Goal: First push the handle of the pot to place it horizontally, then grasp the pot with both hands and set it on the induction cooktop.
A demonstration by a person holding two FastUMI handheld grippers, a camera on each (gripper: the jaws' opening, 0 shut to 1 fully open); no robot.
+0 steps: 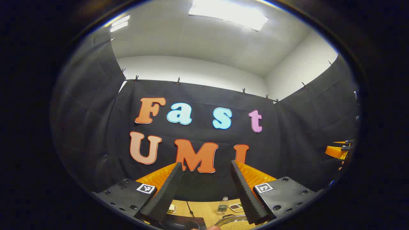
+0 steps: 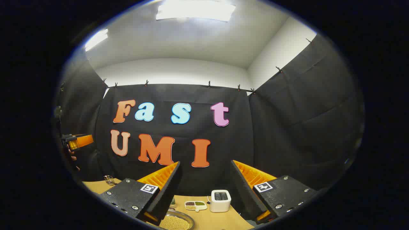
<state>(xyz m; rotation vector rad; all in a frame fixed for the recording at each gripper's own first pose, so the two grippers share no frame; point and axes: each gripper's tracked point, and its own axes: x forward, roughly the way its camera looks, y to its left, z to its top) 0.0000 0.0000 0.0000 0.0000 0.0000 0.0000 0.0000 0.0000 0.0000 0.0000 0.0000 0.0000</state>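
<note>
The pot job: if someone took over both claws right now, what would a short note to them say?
Left claw: open, holding nothing, raised above the table.
Right claw: open, holding nothing, also raised.
The pot sits low on the wooden table, full of small yellowish beans; the black induction cooktop lies to its left in the left gripper view.
Done: nothing visible; the pot is not on the cooktop. The handle cannot be made out.
Left: push the handle horizontal, grasp the pot with both claws, set it on the cooktop.
</note>
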